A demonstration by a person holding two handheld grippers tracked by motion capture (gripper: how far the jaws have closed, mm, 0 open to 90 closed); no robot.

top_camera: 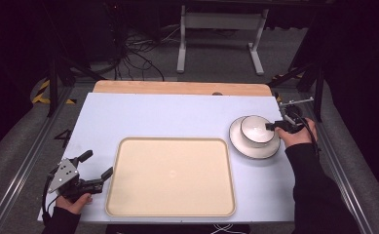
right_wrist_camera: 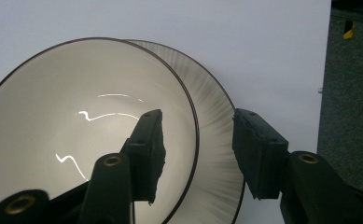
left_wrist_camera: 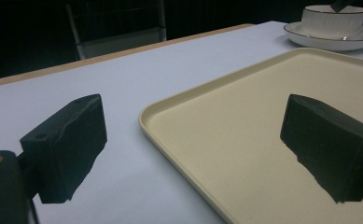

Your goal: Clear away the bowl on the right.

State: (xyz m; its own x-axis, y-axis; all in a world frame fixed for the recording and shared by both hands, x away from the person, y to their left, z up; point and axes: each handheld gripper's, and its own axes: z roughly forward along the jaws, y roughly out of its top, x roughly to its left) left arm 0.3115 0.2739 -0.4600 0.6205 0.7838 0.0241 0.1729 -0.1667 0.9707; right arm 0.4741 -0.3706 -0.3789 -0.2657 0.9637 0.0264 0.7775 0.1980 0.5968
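Note:
A white bowl [top_camera: 255,129] with a dark rim stands on a white plate [top_camera: 252,150] at the table's right side. My right gripper [top_camera: 271,126] reaches in from the right and straddles the bowl's right wall. In the right gripper view one jaw is inside the bowl [right_wrist_camera: 76,121] and the other is outside over the plate [right_wrist_camera: 219,154]. Neither pad touches the wall, so the right gripper [right_wrist_camera: 198,135] is open. My left gripper [top_camera: 99,163] is open and holds nothing at the front left, beside the cream tray [top_camera: 172,180]. Its jaws [left_wrist_camera: 193,121] frame the tray's near left corner [left_wrist_camera: 263,135].
The tray lies at the middle front of the pale blue table top [top_camera: 167,114]. A wooden strip [top_camera: 177,87] runs along the far edge. Beyond it are cables and a white table frame [top_camera: 221,22] on the floor. Bowl [left_wrist_camera: 334,21] and plate [left_wrist_camera: 310,42] show far off in the left gripper view.

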